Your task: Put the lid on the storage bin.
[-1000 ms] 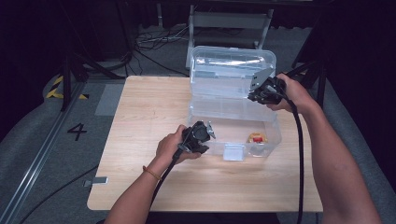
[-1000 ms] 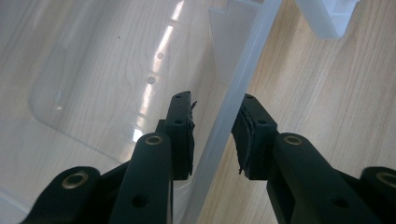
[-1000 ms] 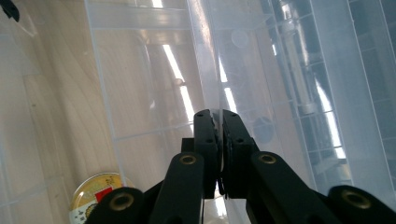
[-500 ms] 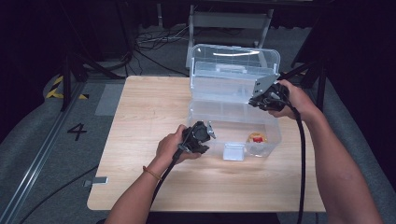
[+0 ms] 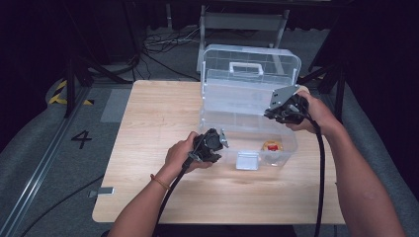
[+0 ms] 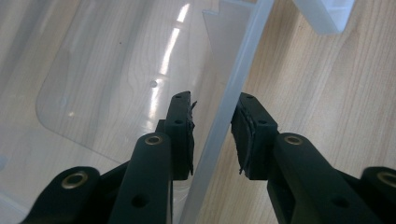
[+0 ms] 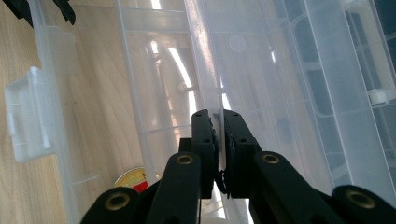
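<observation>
Right claw (image 7: 218,114): clenched on a thin clear plastic edge (image 7: 211,70) inside the clear plastic storage box (image 5: 237,123), pads pinched tight with only that sheet between. Cannot tell whether the edge belongs to an inner tray or to a wall. In the high view, same claw (image 5: 276,111) at the box's far right corner, just below the upright clear hinged lid (image 5: 222,64).

Change over the last second: right hand drifted a little toward the near side and lower in the high view, grip kept. Box not shifted on the surface. Left hand unmoved. Likely meaning: pinched part being eased along slowly, not yet freed.

Left claw (image 6: 212,100): released but not wide, astride the box's near rim (image 6: 243,60). One pad against the outer face of the rim, the other just clear of it on the inside. Looks like bracing rather than a firm hold. In the high view, left claw (image 5: 217,140) at the near left corner.

Further out: white plastic latch (image 5: 246,160) on the near wall. Small round yellow-and-red object (image 5: 271,146) on the box floor near the right end, well below the right claw and untouched. Pale wooden surface (image 5: 158,113) under everything.
</observation>
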A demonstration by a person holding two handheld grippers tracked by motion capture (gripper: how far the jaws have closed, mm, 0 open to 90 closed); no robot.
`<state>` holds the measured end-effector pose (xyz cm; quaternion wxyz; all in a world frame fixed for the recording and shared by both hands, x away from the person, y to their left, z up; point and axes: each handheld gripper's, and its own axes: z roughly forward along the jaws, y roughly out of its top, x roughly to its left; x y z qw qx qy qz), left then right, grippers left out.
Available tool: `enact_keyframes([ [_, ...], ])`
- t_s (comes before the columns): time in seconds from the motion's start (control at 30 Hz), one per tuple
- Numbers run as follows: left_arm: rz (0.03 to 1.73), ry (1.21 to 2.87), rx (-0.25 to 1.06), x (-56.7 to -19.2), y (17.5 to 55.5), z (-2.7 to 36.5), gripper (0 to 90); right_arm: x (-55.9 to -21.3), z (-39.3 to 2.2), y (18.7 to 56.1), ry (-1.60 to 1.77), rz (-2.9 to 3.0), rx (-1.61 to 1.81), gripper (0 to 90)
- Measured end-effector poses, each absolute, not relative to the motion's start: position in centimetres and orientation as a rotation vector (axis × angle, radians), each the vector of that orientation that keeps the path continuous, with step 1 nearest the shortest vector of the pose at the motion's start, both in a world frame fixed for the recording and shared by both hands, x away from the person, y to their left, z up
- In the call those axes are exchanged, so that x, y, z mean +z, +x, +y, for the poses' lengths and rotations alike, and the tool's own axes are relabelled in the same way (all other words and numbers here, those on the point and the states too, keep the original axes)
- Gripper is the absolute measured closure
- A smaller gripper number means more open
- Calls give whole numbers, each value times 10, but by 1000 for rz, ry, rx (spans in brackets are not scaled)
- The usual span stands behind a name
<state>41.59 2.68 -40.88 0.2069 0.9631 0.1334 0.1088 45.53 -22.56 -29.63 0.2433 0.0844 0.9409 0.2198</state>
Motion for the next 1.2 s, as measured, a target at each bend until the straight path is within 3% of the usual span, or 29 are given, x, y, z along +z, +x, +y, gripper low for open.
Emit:
enact_keyframes([
  [0.53, 349, 2623, 279, -409, 417, 32, 704, -308, -229, 437, 261, 2545, 648, 822],
  [0.97, 289, 2606, 392, -401, 406, 31, 722, -315, -227, 425, 215, 2566, 612, 806],
  [1.1, 267, 2596, 446, -396, 400, 35, 665, -317, -228, 424, 214, 2556, 621, 802],
  [1.2, 256, 2533, 395, -386, 398, 46, 672, -317, -229, 424, 221, 2551, 633, 800],
])
